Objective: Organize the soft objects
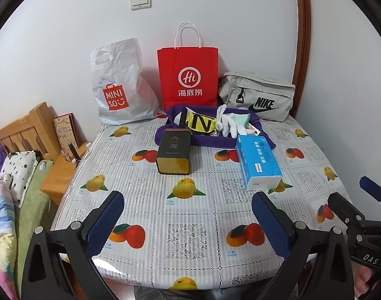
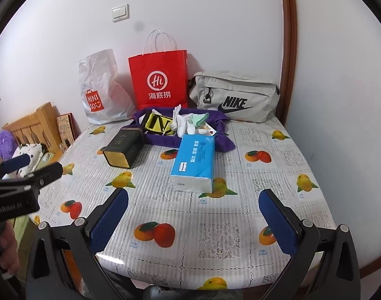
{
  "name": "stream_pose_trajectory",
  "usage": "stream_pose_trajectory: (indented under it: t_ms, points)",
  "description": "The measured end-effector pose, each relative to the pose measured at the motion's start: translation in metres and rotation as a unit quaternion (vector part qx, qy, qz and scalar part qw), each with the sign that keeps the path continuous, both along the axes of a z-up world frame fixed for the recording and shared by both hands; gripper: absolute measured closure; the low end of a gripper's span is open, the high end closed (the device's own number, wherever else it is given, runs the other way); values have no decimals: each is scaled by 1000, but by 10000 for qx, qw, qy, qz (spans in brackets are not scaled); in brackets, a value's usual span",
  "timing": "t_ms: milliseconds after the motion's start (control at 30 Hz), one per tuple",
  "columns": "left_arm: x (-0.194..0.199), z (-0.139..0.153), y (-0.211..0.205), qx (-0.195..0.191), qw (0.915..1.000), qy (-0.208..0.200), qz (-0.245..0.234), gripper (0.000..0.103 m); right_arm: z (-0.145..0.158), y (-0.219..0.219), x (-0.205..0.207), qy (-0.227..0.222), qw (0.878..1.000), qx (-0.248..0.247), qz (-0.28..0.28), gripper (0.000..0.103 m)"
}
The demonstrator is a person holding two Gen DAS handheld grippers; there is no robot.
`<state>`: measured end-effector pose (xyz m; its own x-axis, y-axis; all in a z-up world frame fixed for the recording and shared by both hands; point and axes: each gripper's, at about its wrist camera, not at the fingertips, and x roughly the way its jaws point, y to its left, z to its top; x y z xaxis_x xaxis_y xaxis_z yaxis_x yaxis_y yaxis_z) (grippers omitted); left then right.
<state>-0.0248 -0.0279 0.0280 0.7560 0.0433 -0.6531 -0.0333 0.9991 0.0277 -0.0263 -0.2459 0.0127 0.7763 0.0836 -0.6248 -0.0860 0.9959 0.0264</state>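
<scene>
A purple fabric tray lies at the back of the table. It holds white gloves or socks and a yellow pouch with black letters. A blue tissue pack lies in front of the tray on the right. A black and gold tin lies on its side at the tray's left. My left gripper and right gripper are both open and empty, low over the table's front half.
A white Miniso bag, a red paper bag and a grey Nike pouch stand against the wall. The fruit-print tablecloth covers the table. A bed and wooden nightstand are at the left.
</scene>
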Motion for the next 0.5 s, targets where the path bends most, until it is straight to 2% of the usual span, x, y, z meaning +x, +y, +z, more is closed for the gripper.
stream_pose_trajectory:
  t_ms: [500]
  points:
    - [0, 3, -2, 36, 10000, 24, -55, 0, -2, -4, -1, 45, 10000, 70, -30, 0]
